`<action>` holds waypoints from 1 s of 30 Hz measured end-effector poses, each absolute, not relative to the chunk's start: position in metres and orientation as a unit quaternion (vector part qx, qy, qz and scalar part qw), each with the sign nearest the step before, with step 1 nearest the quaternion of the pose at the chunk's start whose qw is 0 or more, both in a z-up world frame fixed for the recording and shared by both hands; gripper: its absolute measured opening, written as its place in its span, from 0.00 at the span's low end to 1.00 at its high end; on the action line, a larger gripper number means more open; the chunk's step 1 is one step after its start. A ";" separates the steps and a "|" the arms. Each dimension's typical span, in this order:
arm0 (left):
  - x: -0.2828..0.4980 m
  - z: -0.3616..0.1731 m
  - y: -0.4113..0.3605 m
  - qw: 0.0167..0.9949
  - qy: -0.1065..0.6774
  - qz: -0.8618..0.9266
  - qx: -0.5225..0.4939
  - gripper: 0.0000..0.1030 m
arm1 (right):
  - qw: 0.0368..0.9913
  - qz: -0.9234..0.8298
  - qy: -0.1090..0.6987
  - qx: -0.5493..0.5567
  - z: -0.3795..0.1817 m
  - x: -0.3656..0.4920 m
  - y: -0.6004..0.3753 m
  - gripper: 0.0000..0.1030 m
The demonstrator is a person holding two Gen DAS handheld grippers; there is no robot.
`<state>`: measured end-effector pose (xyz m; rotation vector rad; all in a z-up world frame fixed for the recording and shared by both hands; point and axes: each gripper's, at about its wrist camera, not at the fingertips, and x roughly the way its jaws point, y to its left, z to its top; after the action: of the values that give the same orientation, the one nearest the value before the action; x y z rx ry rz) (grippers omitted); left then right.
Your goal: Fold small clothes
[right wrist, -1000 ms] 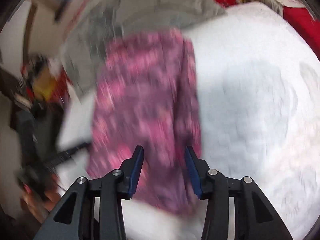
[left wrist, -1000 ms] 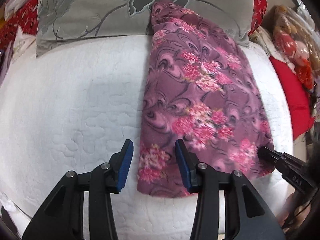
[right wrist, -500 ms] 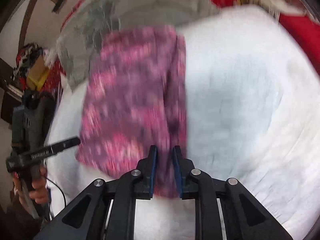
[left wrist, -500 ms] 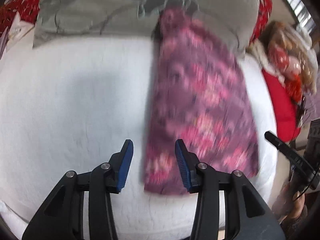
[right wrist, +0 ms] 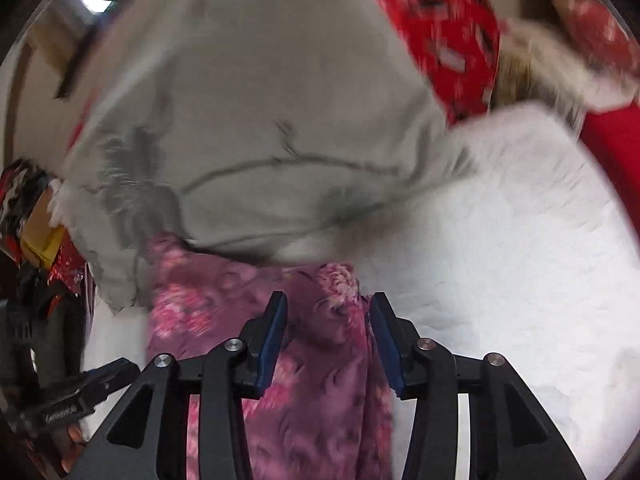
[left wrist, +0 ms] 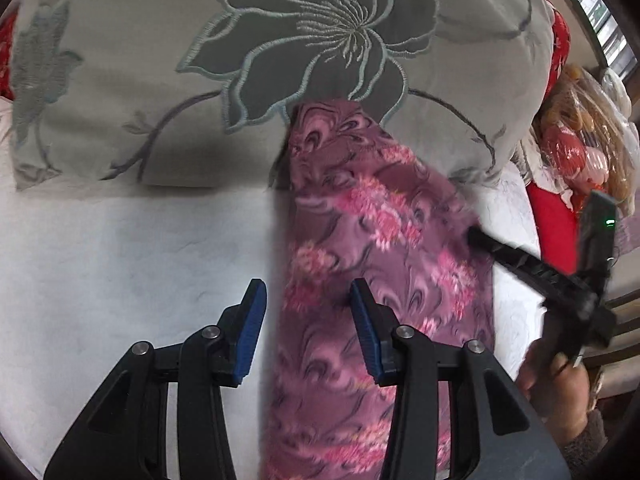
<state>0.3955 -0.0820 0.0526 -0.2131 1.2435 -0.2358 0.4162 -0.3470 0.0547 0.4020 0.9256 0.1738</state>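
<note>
Two grippers hover over a purple floral garment [left wrist: 384, 248] lying lengthwise on the white quilted bed [left wrist: 132, 252], its far end against a grey flower-embroidered pillow [left wrist: 280, 40]. Left gripper [left wrist: 306, 300] stands partly open, gripping nothing — its jaws straddle the garment's left edge. Right gripper [right wrist: 328, 320] is opening, cloth showing between its jaws — no pad visibly pressing.

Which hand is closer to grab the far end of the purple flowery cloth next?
Probably the right. The right tool, jaws opening, sits over the purple cloth's far end by the grey pillow. The left tool straddles its side edge, farther from the pillow.
</note>
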 end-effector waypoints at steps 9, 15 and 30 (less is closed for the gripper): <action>0.413 0.016 -0.091 0.798 0.592 -0.075 -0.085 0.57 | 0.897 0.064 0.415 0.139 0.038 0.415 -0.347 0.06; 0.363 0.040 -0.071 0.829 0.546 -0.065 -0.098 0.57 | 0.918 0.135 0.349 0.134 0.074 0.365 -0.336 0.17; 0.290 0.014 -0.074 0.796 0.591 -0.082 -0.104 0.65 | 0.891 0.127 0.435 0.012 0.028 0.297 -0.302 0.54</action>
<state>0.2898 -0.0740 0.0144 -0.2231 1.2688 -0.1771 0.2966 -0.3023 0.0278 0.0253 0.9039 0.2643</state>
